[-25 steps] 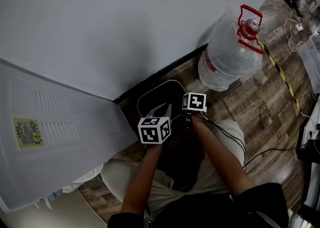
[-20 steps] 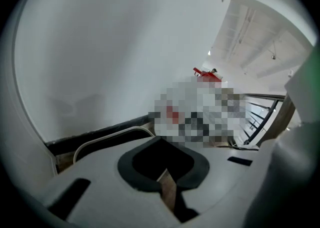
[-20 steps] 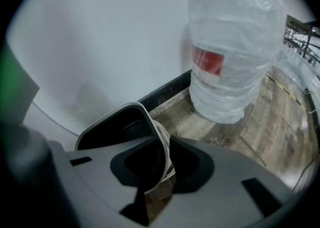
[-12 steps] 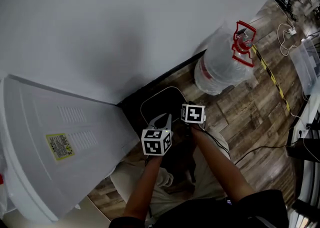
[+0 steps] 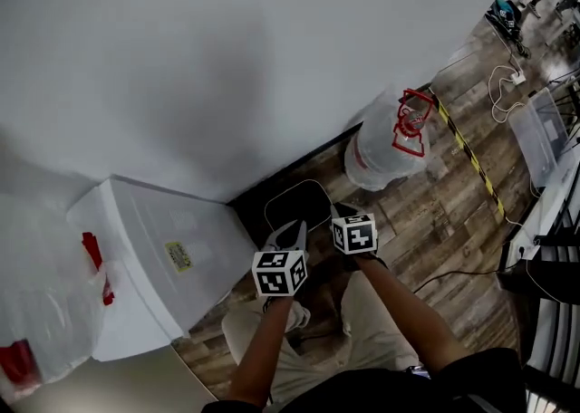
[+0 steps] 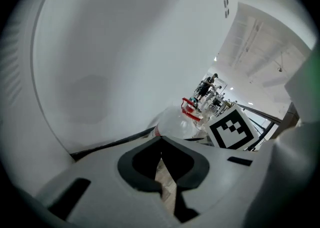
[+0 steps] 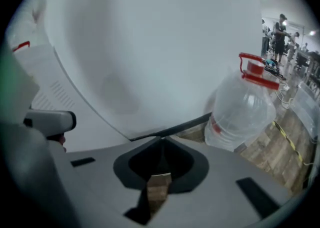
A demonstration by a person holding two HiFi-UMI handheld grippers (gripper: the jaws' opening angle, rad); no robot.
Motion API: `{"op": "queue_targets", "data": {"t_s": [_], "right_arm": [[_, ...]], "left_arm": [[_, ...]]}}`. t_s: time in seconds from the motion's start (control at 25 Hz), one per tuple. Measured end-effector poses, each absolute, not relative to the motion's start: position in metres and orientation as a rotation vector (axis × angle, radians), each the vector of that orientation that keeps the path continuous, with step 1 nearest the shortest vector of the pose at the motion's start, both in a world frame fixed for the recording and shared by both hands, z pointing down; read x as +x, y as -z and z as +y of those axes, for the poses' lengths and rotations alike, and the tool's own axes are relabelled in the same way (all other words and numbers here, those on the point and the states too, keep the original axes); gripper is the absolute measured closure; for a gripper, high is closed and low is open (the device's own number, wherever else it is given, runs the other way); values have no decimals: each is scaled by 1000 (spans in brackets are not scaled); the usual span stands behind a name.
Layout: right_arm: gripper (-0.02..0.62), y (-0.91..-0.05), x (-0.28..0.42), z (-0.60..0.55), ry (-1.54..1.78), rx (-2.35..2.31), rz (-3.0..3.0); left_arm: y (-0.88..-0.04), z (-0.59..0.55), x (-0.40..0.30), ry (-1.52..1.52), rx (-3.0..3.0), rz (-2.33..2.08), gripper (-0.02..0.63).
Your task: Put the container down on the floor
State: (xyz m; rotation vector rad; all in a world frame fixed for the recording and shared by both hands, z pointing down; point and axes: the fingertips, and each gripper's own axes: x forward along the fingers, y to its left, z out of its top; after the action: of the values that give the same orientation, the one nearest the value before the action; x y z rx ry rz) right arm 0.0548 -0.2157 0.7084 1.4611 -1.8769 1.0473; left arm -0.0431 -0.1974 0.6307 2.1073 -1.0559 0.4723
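The container is a big clear water jug [image 5: 384,147] with a red cap and handle. It stands upright on the wood floor against the white wall, and nothing holds it. It also shows in the left gripper view, the jug [image 6: 176,124] just beyond the jaws, and in the right gripper view, the jug [image 7: 241,116] to the right. My left gripper [image 5: 292,233] and right gripper [image 5: 338,213] hang side by side above the floor, to the jug's left and apart from it. The left gripper [image 6: 161,140] is shut and empty. The right gripper [image 7: 161,140] has just been closing, with nothing between its jaws.
A white water dispenser [image 5: 152,262] stands at the left, with another jug [image 5: 36,307] near it. A white cable loop [image 5: 297,194] lies by the black baseboard. Yellow-black tape [image 5: 468,156], cables and a clear bin [image 5: 536,129] sit at the right.
Both grippers have risen well above the floor together, and the jug and floor now look smaller and farther off. The dispenser's top has come into view.
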Motion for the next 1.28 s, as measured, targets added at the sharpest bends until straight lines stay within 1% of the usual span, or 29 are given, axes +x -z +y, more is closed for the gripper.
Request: {"op": "queue_targets", "data": {"t_s": [0.36,0.6,0.88,1.16,1.28], "right_arm": [[565,-534,42,-210,-1024,1286,-2045],[566,-432,55,-198,-1004,1227,-2131],[566,-355,84,-187,-981,1206,-2162],[566,-303,96,-185,-838,1174,-2256],[566,-276,101,-179,-839,1182,-2315]], "left_arm": [[-474,-207,-28,-388,2102,-1115,592],[-383,-202,-9,-371,2112,-1115,592],[-292,-189,12,-344,2168,-1144,592],[-242,-166,16,-347,2209,-1241,592],[-226,-155,17,-353,2209,-1271,592]]}}
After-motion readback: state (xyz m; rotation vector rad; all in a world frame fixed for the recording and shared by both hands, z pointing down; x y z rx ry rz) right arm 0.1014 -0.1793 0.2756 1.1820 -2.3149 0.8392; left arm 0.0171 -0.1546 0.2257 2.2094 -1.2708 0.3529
